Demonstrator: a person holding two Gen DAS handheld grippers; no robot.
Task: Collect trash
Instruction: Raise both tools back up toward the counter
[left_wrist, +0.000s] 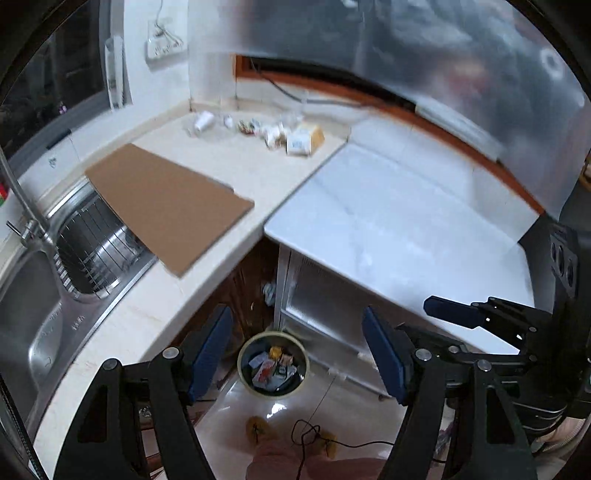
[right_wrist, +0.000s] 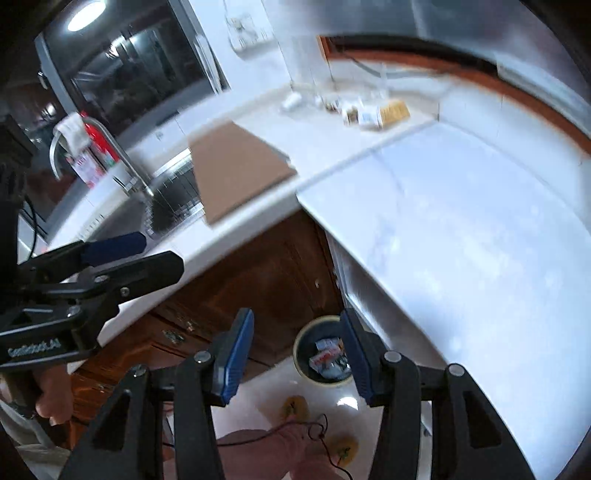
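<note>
Trash (left_wrist: 284, 134): scattered wrappers, a small box and a cup, lying at the counter's (left_wrist: 236, 162) far corner by the wall. Bin (left_wrist: 273, 363): on the floor below the counter edge, partly filled. Left gripper (left_wrist: 295, 354), right gripper (right_wrist: 291, 356): fingers spread, empty, both above the bin. Step, judged: between pieces. Next: reach to the far corner and pinch one item.

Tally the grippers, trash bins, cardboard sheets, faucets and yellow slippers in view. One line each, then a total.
grippers: 2, the left gripper and the right gripper, both open
trash bin: 1
cardboard sheet: 1
faucet: 1
yellow slippers: 2
Total: 7
</note>
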